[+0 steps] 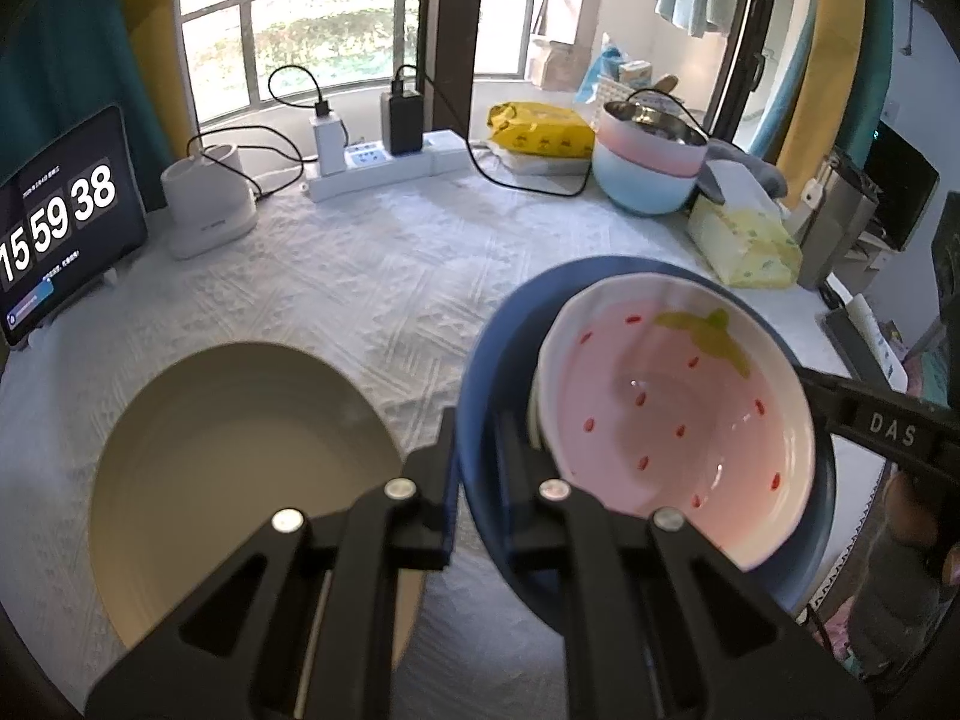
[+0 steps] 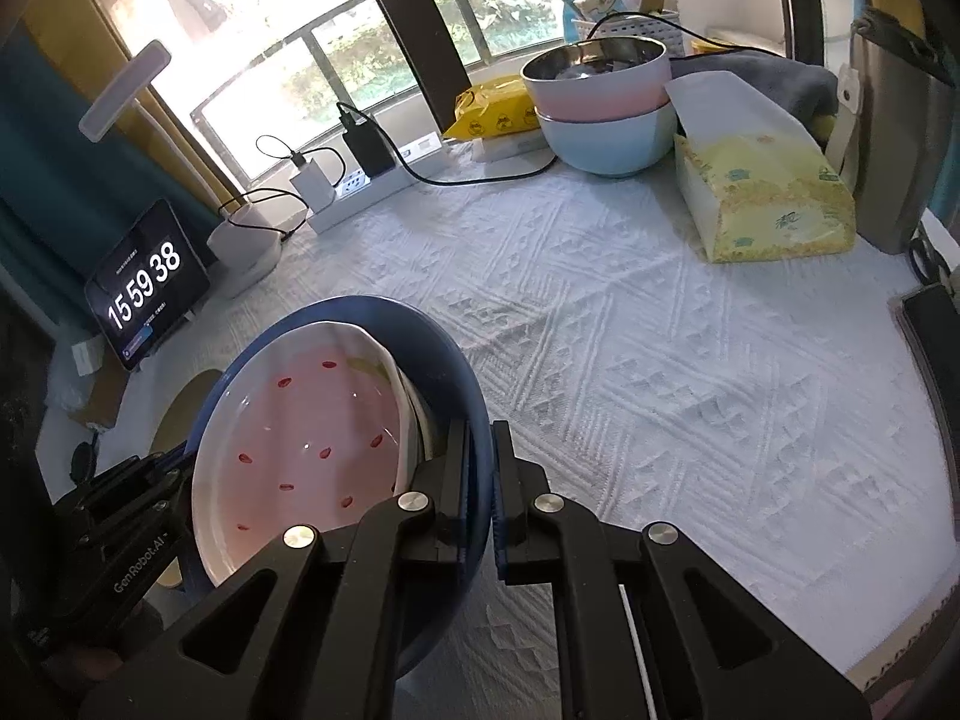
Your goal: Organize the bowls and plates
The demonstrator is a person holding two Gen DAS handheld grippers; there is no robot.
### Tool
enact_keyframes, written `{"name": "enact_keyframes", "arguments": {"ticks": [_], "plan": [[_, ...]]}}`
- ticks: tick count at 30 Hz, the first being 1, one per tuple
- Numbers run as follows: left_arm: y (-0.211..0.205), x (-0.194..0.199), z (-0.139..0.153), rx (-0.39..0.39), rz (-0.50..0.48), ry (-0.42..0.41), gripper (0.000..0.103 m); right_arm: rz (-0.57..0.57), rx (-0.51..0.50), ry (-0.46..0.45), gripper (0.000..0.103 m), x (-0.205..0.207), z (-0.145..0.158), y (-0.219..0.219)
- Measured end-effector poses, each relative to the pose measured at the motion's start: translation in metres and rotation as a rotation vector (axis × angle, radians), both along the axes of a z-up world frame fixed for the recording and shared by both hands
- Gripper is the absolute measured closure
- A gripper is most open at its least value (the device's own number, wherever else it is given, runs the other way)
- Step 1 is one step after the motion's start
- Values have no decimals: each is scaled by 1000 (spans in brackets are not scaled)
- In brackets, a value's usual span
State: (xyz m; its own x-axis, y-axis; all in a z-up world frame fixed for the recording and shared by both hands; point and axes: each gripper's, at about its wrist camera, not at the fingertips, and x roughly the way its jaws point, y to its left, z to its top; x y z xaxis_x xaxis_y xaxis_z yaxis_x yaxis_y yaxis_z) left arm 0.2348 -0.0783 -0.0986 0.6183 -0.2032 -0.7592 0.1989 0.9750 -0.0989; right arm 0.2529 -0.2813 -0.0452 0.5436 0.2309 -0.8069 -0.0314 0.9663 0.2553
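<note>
Open stretch of white quilted table (image 2: pixel 660 372) right of the blue bowl (image 2: pixel 444 360), clear up to the tissue pack (image 2: pixel 774 204) and the stacked pink and pale blue bowls (image 2: pixel 606 120). Left side crowded: beige plate (image 1: pixel 240 468) just beside the blue bowl, only a narrow strip of cloth between. Behind that, a tablet clock (image 1: pixel 60 222), a white pot (image 1: pixel 207 204) and a power strip (image 1: pixel 384 165) with plugs and looping cables along the window edge. Middle of the table (image 1: pixel 372 276) between plate and power strip bare. Far right rim hemmed by a grey case (image 2: pixel 900 138).
</note>
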Motion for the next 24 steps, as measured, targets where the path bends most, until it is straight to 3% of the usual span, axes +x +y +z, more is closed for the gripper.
{"name": "enact_keyframes", "arguments": {"ticks": [24], "plan": [[5, -21, 31, -32, 6, -58, 95, 13, -6, -73, 96, -17, 37, 5]]}}
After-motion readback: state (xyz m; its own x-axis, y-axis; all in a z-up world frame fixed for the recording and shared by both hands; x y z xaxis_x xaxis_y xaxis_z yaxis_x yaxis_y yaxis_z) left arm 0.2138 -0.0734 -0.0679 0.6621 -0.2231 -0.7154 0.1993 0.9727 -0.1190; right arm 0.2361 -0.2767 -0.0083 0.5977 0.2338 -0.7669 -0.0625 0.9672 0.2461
